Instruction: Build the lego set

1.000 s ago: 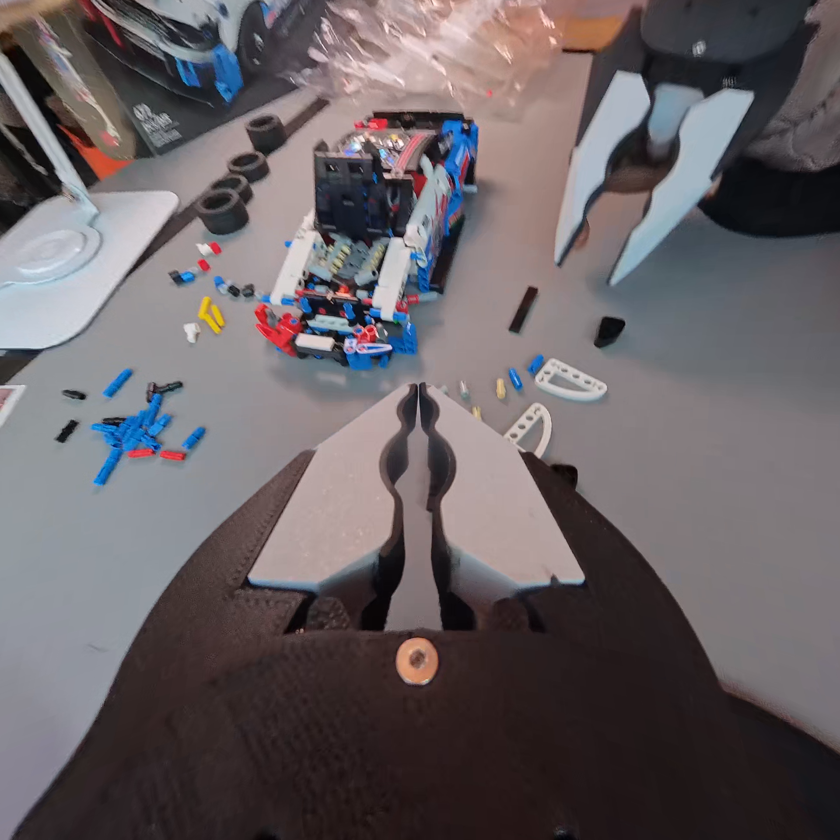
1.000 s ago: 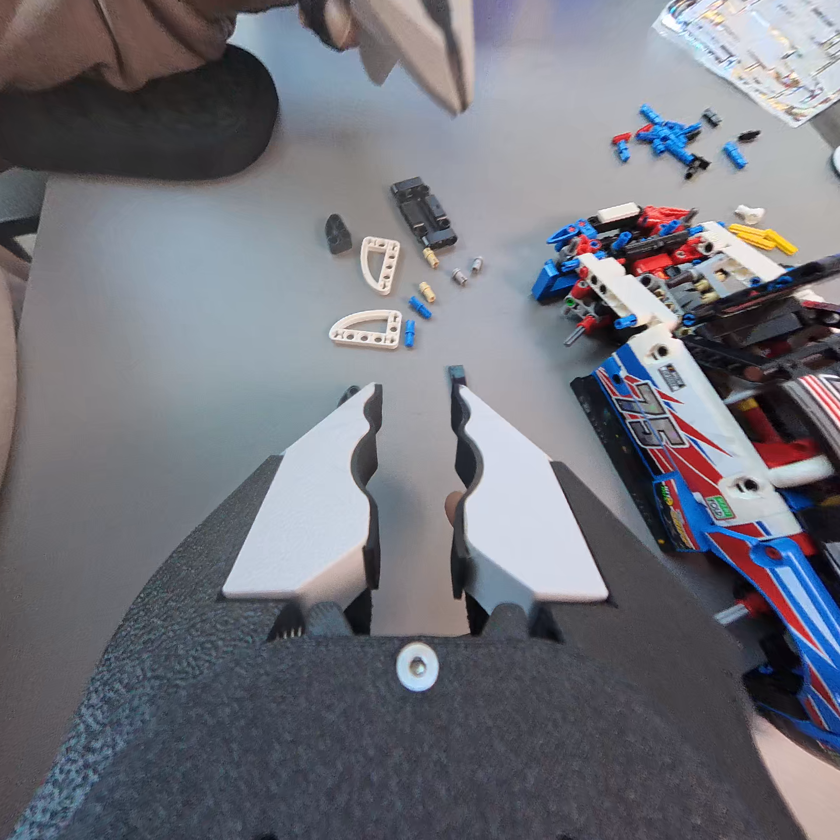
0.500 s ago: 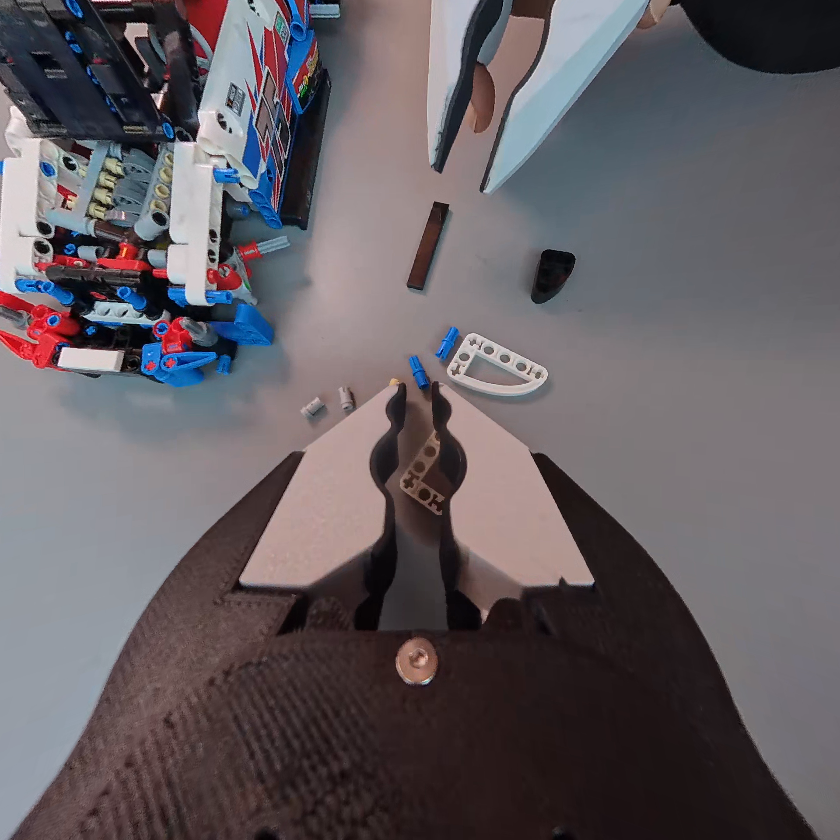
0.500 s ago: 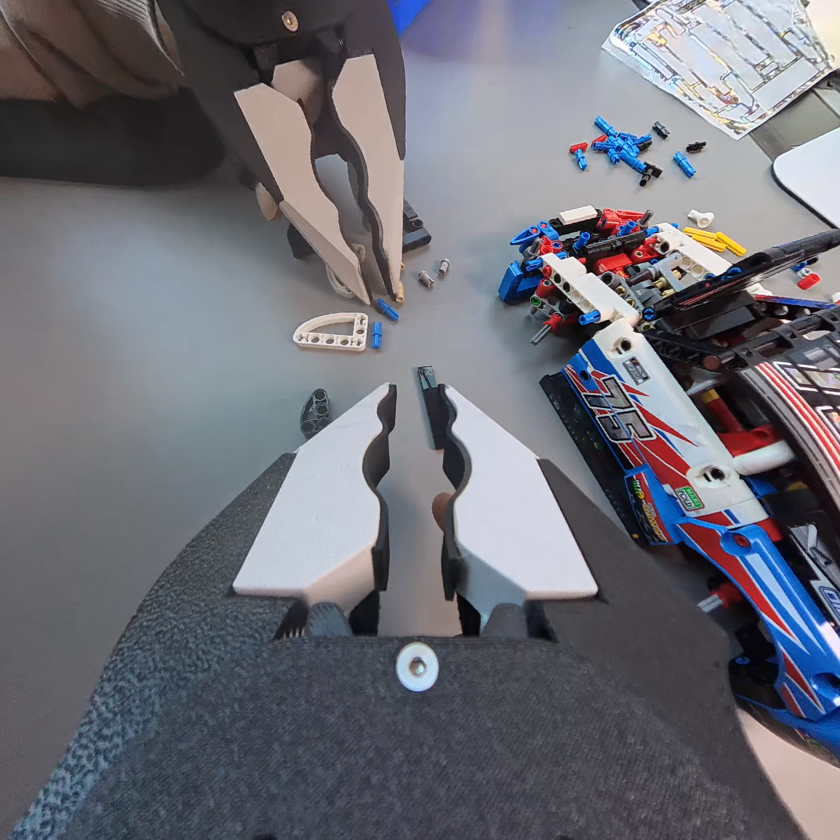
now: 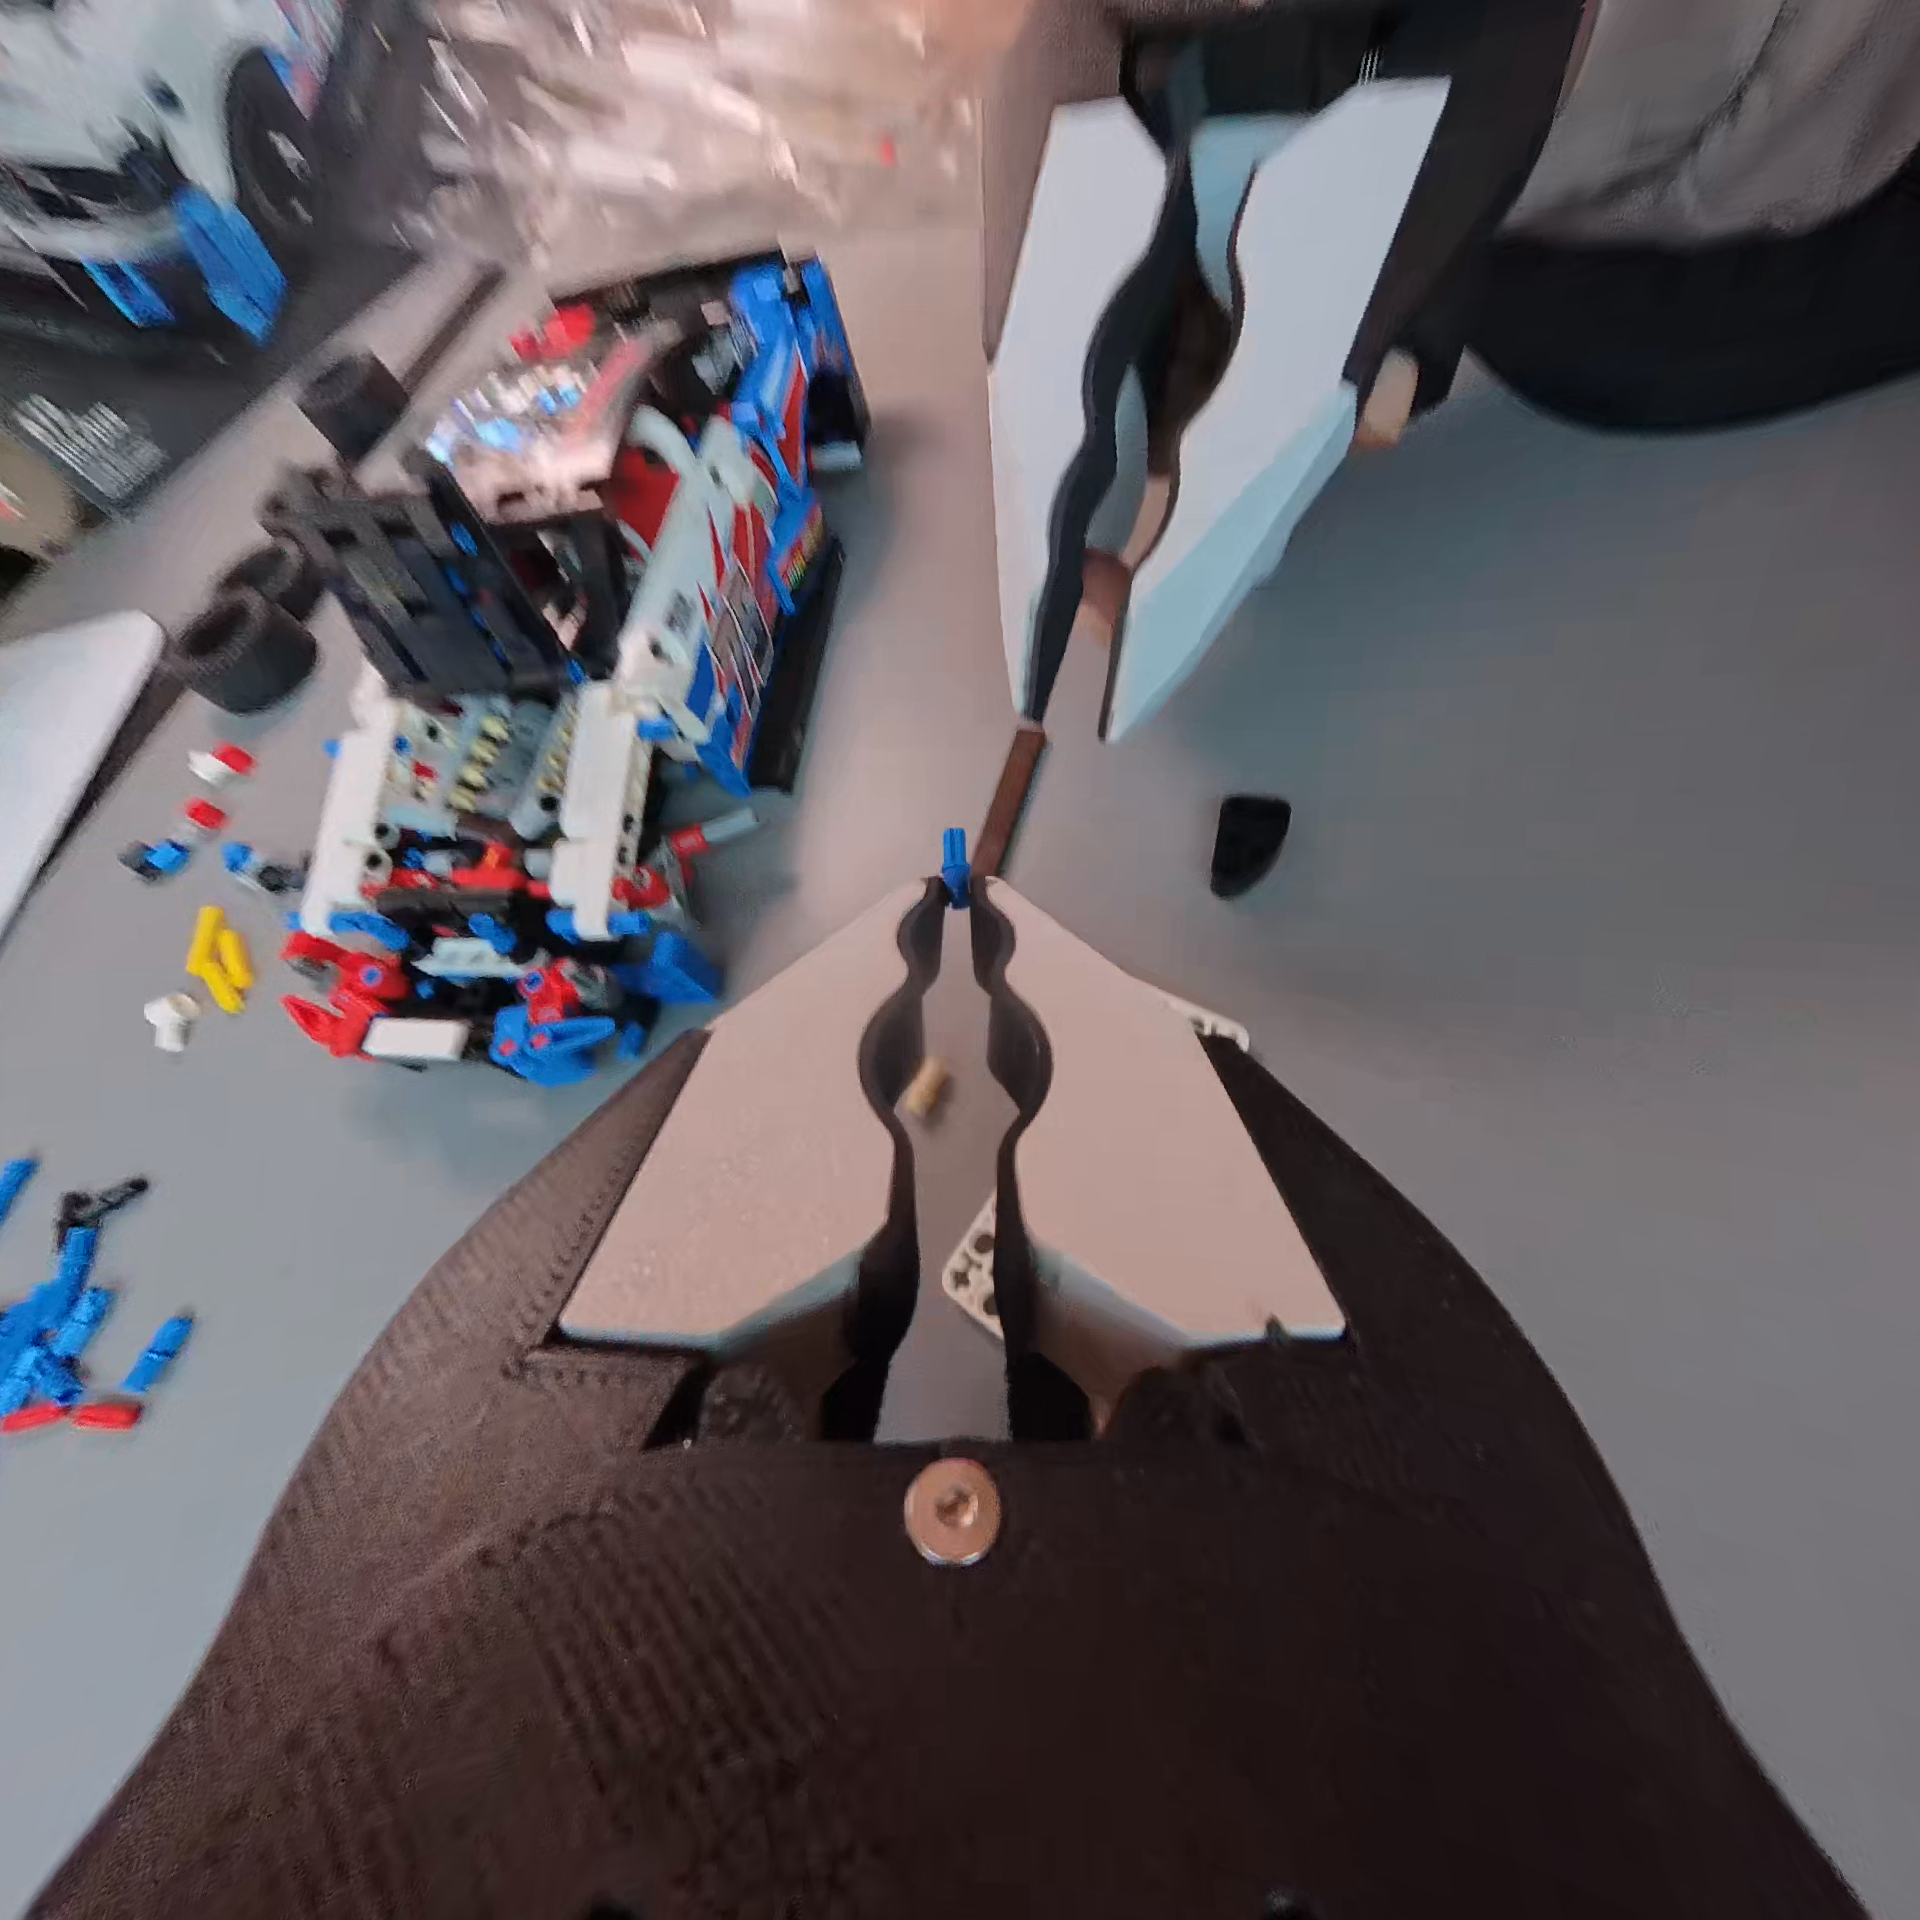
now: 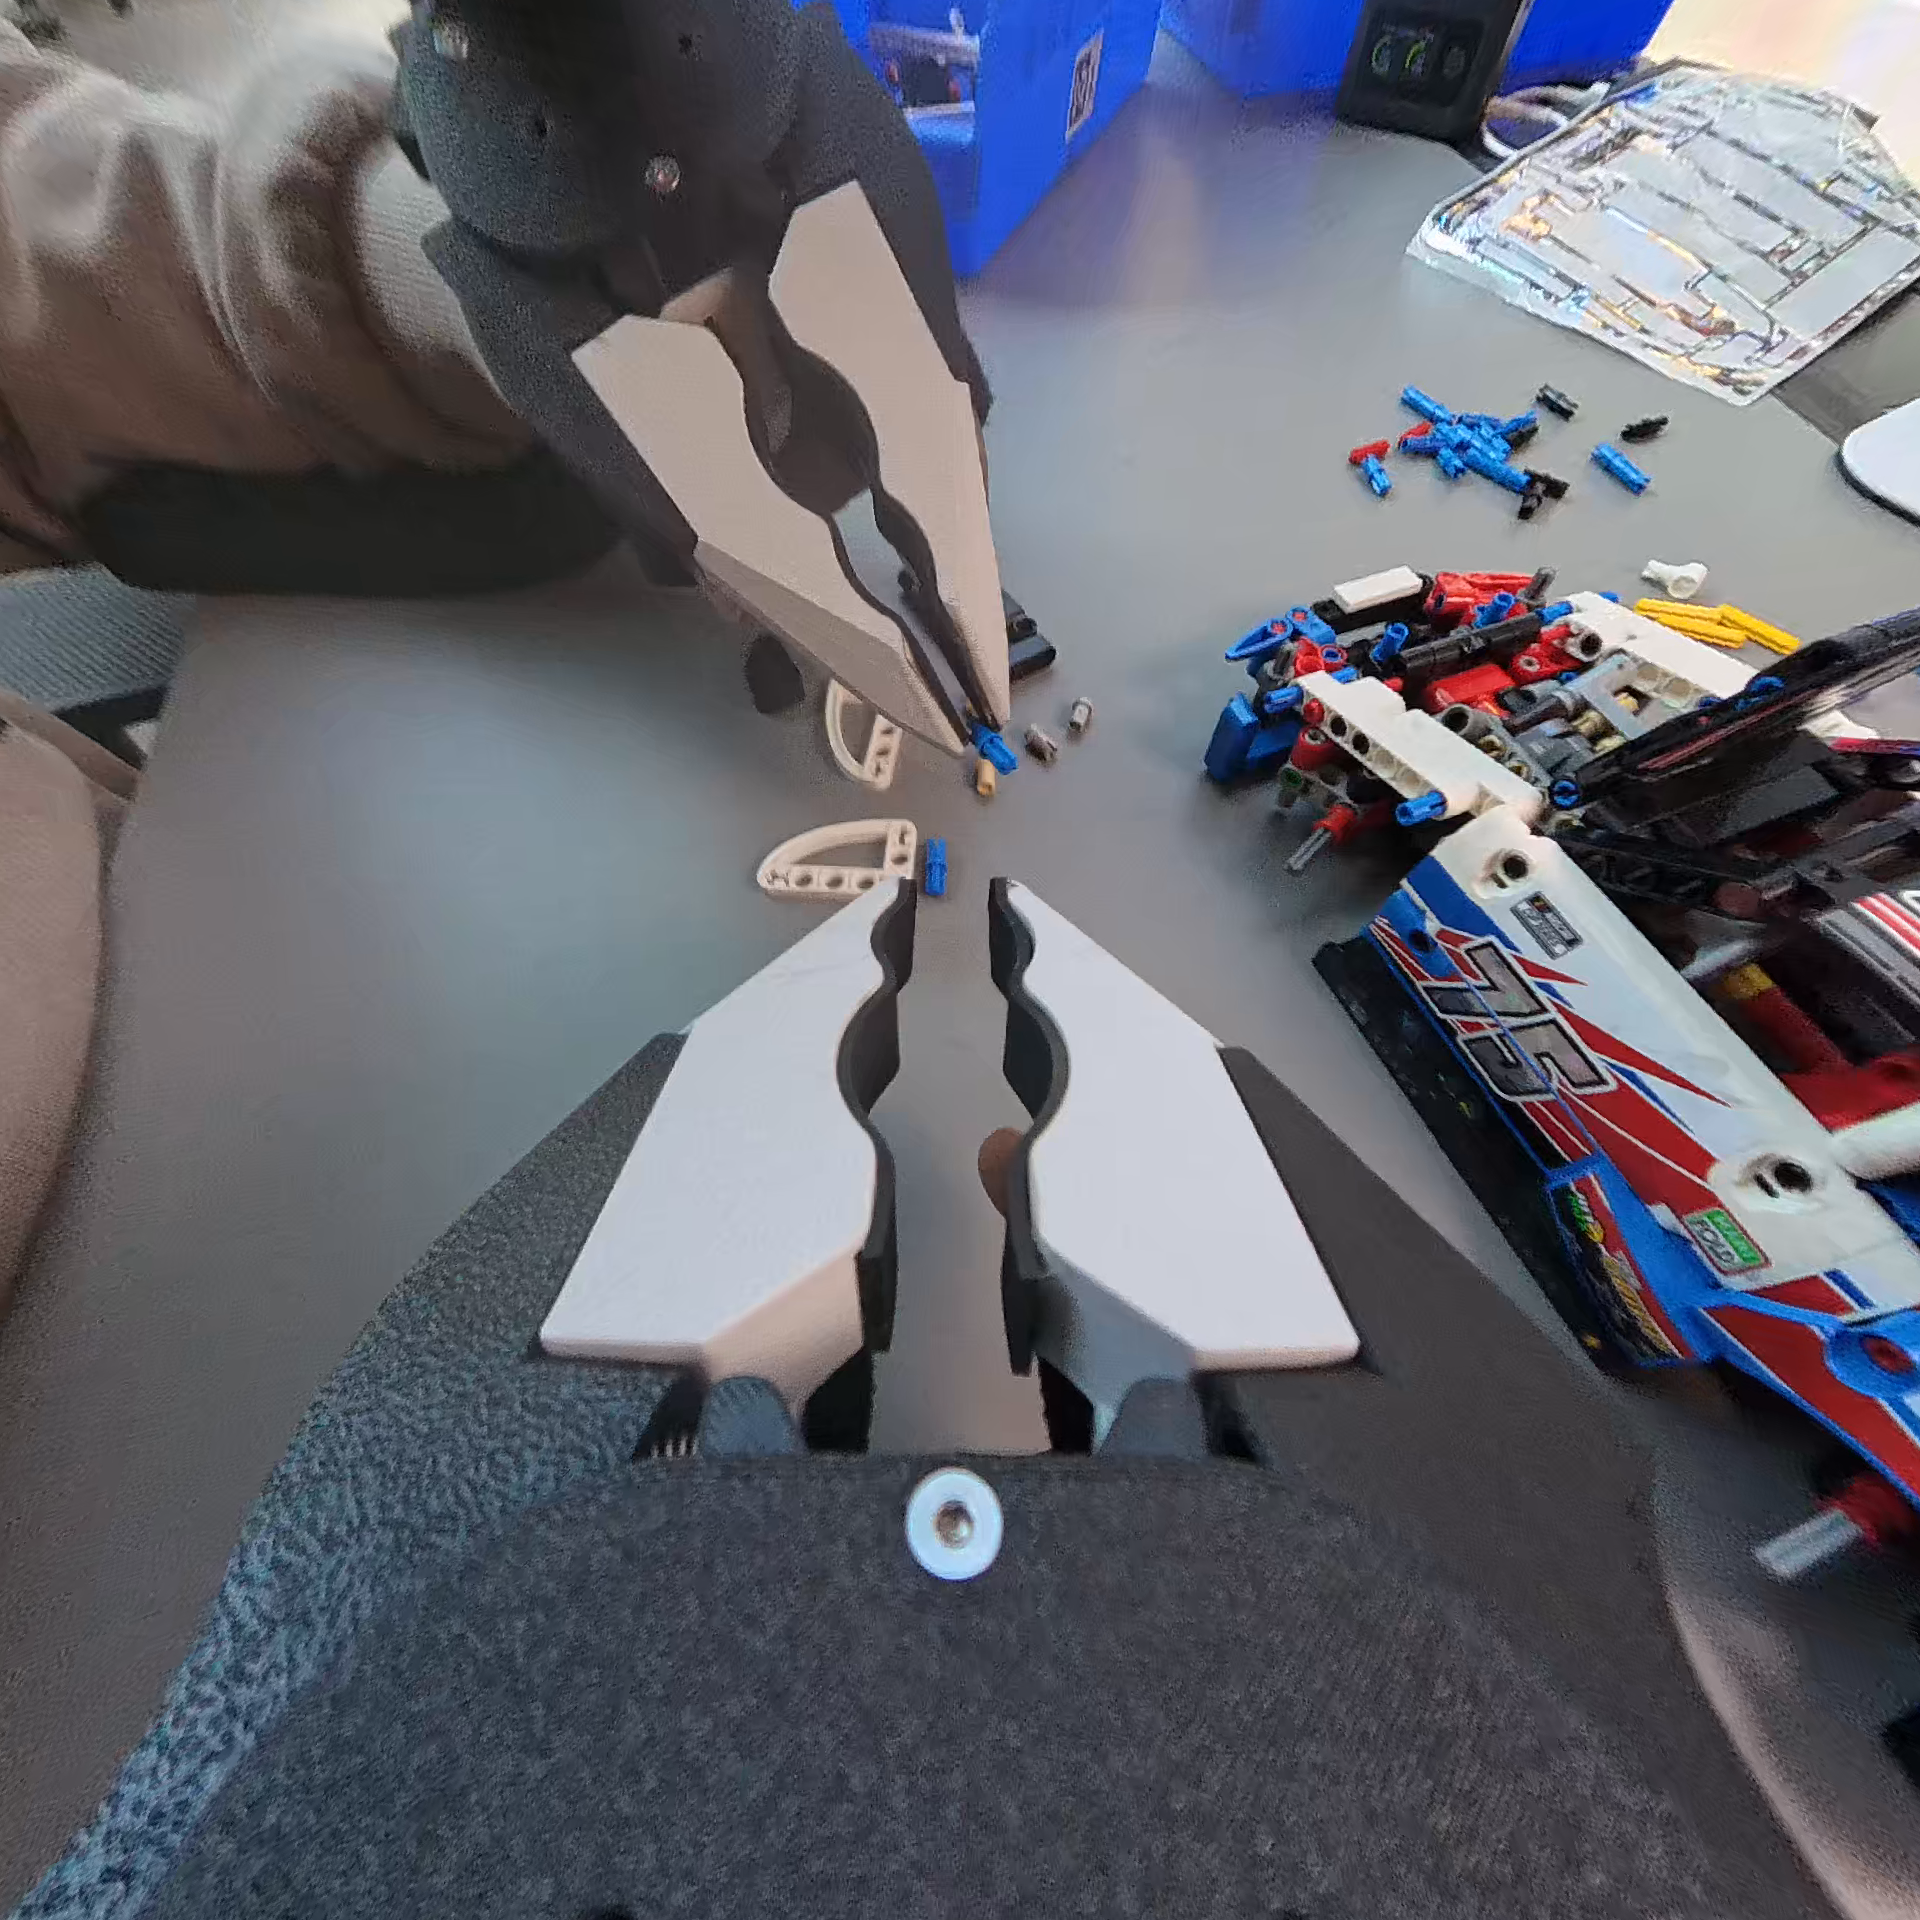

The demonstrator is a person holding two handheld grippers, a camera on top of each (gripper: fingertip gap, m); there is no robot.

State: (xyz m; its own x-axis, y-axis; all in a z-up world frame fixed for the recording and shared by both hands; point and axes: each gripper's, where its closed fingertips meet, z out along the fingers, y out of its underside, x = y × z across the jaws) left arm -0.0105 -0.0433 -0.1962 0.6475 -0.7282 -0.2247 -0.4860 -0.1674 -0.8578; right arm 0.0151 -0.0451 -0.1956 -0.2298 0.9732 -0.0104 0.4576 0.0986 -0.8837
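While my left gripper (image 5: 956, 891) pinches a small blue pin (image 5: 954, 854) at the very tips of its fingers, the pin pokes out past them and sits lifted off the grey table (image 5: 1558, 935); the rest of the gap behind the tips is only a thin slit. From the right wrist view I see that same blue pin (image 6: 992, 744) held just above a tan pin (image 6: 985, 779) and two small grey pins (image 6: 1058, 729) lying on the table. My right gripper (image 6: 954, 891) holds nothing: its jaws stand a modest way apart, with bare table showing between them. Just ahead of its left fingertip lies a second blue pin (image 6: 935, 865), touching nothing I can make out, and right beside that pin rests a white curved beam (image 6: 836, 860). A second white curved beam (image 6: 864, 740) lies half hidden behind the left gripper's fingers. The part-built lego car (image 6: 1558, 883), white, blue and red, stands well to the right of the second blue pin in this view, its open chassis end nearest the loose pins. A black strip (image 5: 1010, 798) lies just beyond the held pin in the left wrist view, with a small black piece (image 5: 1249, 844) to the right of the strip.
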